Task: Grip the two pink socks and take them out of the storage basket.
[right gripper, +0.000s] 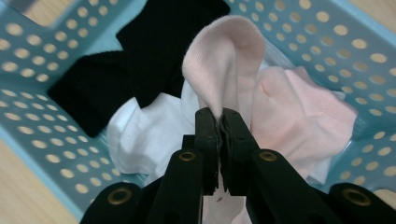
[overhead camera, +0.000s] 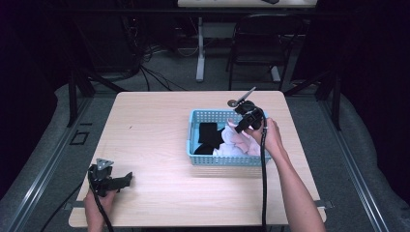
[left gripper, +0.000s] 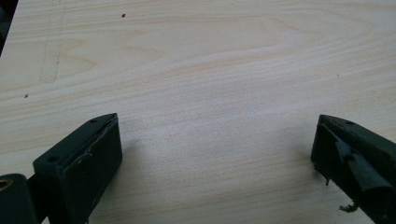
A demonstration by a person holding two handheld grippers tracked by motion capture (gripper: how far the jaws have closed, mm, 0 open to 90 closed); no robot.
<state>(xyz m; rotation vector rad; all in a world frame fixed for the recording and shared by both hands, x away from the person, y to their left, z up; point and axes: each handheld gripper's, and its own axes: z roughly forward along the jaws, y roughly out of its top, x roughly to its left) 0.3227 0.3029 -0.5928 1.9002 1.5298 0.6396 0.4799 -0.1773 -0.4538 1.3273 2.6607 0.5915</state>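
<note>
Over the blue basket (overhead camera: 193,145), at three o'clock on the counter (overhead camera: 154,135), we hold our right tool (right gripper: 219,116) pinched tight on a fold of the pink cloth (right gripper: 224,60). That cloth rises out of the basket, beside black cloth (right gripper: 154,42) and white cloth (right gripper: 144,135). At seven o'clock, our left tool (overhead camera: 126,179) rests near the counter's edge, its jaws spread wide apart over bare wood.

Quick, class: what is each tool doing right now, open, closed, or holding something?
Left tool: open, holding nothing, over bare table.
Right tool: closed on the pink cloth, above the blue basket.
</note>
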